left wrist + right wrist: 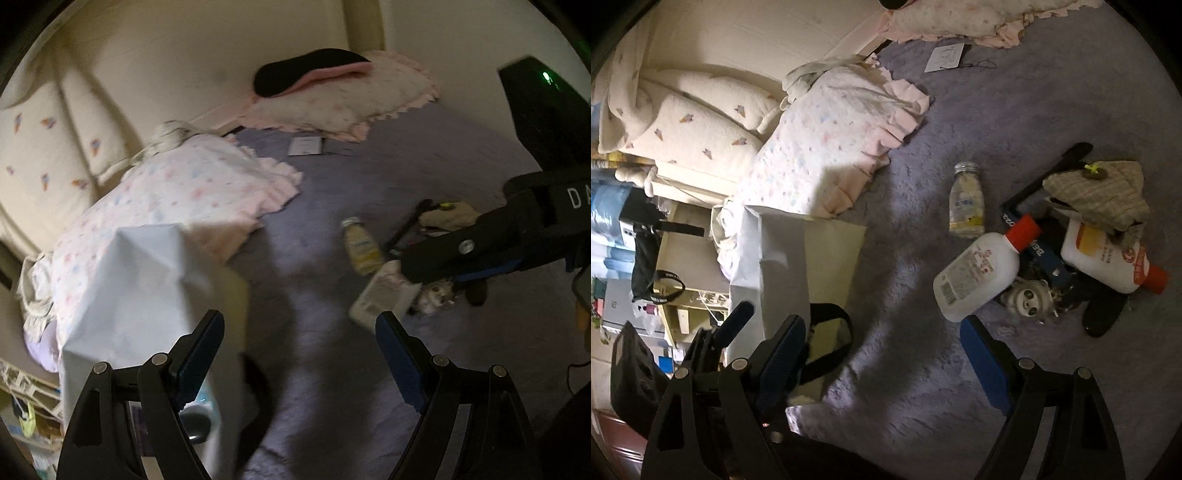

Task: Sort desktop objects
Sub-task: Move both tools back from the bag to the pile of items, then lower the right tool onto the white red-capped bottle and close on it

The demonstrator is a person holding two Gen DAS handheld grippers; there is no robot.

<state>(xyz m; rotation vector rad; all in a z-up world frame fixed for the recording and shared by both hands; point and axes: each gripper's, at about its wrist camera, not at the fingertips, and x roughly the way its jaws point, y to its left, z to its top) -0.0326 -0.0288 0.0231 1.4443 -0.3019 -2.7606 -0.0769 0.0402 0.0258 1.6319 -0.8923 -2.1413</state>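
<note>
Evidently sorting has barely begun: both the left tool (299, 354) and right tool (882, 354) stand wide and empty, while the clear glass bottle (966, 201), white red-capped plastic bottle (979, 273) and remaining clutter lie unsorted on the purple bed cover (1015, 110).

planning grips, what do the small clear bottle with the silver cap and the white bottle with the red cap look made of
Small clear bottle with silver cap: likely glass, see-through and glossy, with a ribbed metal-looking cap. White bottle with red cap: probably opaque plastic, smooth with a soft sheen.
</note>
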